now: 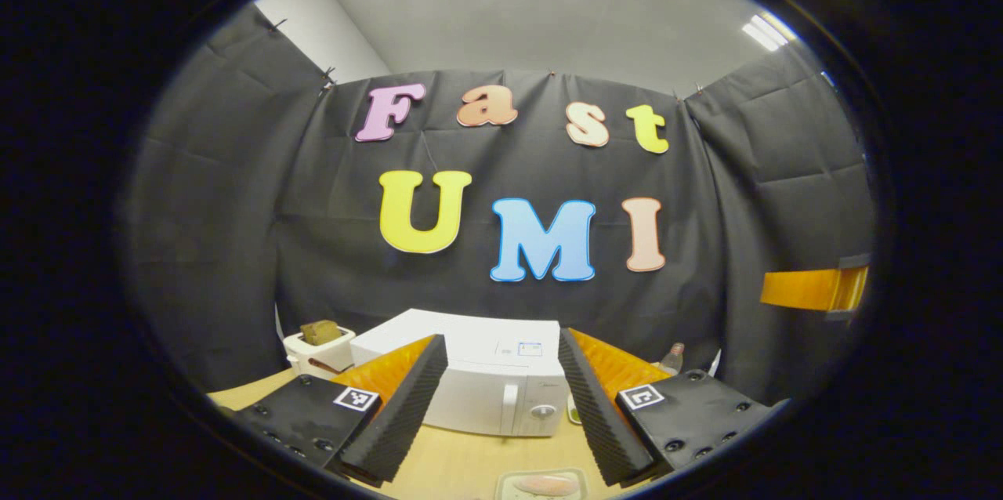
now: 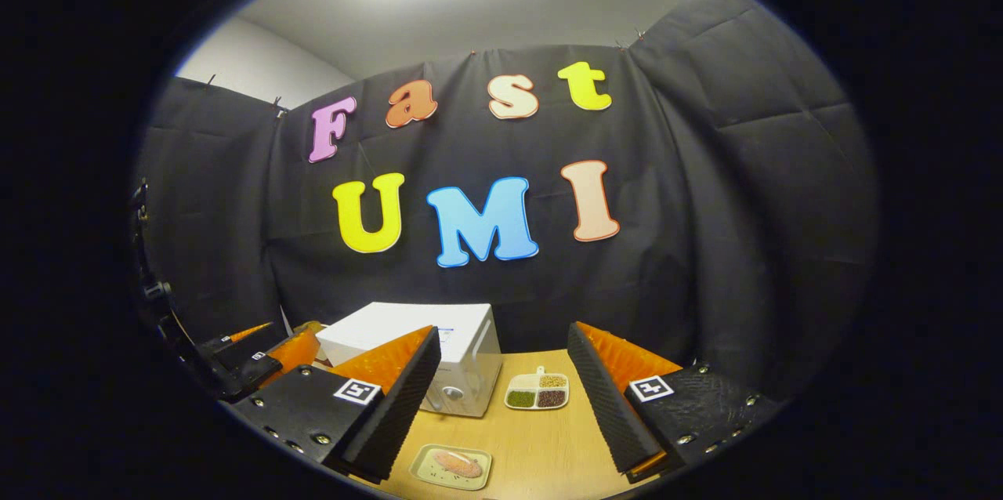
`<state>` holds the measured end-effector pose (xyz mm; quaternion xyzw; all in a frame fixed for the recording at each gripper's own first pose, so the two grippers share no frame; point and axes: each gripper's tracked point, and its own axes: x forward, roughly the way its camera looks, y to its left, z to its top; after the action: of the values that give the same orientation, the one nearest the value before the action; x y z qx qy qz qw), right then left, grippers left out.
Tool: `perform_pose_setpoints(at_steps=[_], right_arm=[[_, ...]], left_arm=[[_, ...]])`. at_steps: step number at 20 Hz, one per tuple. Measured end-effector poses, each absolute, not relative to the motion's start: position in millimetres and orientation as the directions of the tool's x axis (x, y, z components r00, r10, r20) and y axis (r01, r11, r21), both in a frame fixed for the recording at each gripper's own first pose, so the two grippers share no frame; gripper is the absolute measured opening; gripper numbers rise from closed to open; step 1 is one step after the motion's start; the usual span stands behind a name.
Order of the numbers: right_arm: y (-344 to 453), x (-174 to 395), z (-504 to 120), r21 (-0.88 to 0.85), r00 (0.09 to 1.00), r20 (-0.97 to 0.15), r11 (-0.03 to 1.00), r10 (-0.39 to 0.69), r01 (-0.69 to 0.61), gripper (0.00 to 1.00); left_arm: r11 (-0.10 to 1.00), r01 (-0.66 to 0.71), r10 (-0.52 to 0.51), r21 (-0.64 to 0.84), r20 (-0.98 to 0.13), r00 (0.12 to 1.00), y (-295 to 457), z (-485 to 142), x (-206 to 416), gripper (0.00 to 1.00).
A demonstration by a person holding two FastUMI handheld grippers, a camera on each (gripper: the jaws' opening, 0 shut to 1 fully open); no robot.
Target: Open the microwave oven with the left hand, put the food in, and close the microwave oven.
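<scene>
My left claw [image 1: 501,406] hangs above the pale wooden counter [image 1: 462,457] with its fingers spread wide apart and nothing between them; straight ahead through the gap stands the white box-shaped microwave oven [image 1: 478,375], its door shut, with the upright handle and a round knob on the right part of its front. In the left gripper view a small tray holding a pinkish-orange piece of food [image 1: 541,484] lies on the counter in front of the oven, at the bottom edge between my fingers. To the oven's left sits a white toaster with a brown slice sticking out of it [image 1: 317,343], and to its right a clear bottle [image 1: 672,357] peeks from behind my finger. My right claw [image 2: 501,406] is likewise held wide apart and empty, off to the right of the oven. In the right gripper view the food tray lies near the counter's front edge, well apart from the oven, and a white divided dish of green, brown and dark grains [image 2: 537,390] rests just beside the oven's right side.
</scene>
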<state>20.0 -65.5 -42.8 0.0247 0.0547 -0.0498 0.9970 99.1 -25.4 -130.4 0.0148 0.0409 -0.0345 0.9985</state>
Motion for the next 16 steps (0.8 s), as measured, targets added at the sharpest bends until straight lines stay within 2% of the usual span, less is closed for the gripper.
perform_pose_setpoints(at_steps=[3,4,5,6,7,9,13,16], right_arm=[[-75.2,17.5,-54.2,0.033,0.973,-0.142,0.982,-0.18,0.186,0.99],[-78.2,14.5,-59.5,0.026,0.966,-0.157,0.977,-0.207,0.213,0.99],[-80.2,10.7,-64.3,0.015,0.958,-0.17,0.972,-0.23,0.235,0.99],[-82.6,6.6,-65.6,-0.001,0.951,-0.175,0.966,-0.257,0.26,0.99],[-87.6,1.8,-66.8,-0.024,0.94,-0.177,0.957,-0.29,0.291,0.99],[-98.4,-8.2,-70.6,-0.059,0.918,-0.181,0.936,-0.353,0.348,0.99],[-121.3,-31.5,-69.9,-0.069,0.863,-0.188,0.883,-0.468,0.464,0.99],[-135.5,-42.9,-71.4,-0.079,0.831,-0.197,0.853,-0.52,0.515,0.99]], left_arm=[[0.989,0.145,-0.141,0.026,-0.118,0.983,-27.7,-193.6,137.3,0.96],[0.986,0.162,-0.157,0.027,-0.138,0.978,-27.5,-216.5,149.6,0.94],[0.984,0.178,-0.172,0.025,-0.162,0.972,-27.3,-242.5,161.4,0.96],[0.983,0.178,-0.169,0.032,-0.193,0.967,-26.0,-266.3,173.2,0.93],[0.984,0.173,-0.162,0.037,-0.217,0.963,-22.4,-287.0,183.1,0.96],[0.982,0.188,-0.175,0.028,-0.242,0.954,-31.1,-316.7,202.9,0.94],[0.976,0.217,-0.196,0.034,-0.305,0.932,-41.8,-369.3,233.9,0.99],[0.976,0.212,-0.183,0.049,-0.343,0.921,-39.7,-396.2,248.7,0.94]])
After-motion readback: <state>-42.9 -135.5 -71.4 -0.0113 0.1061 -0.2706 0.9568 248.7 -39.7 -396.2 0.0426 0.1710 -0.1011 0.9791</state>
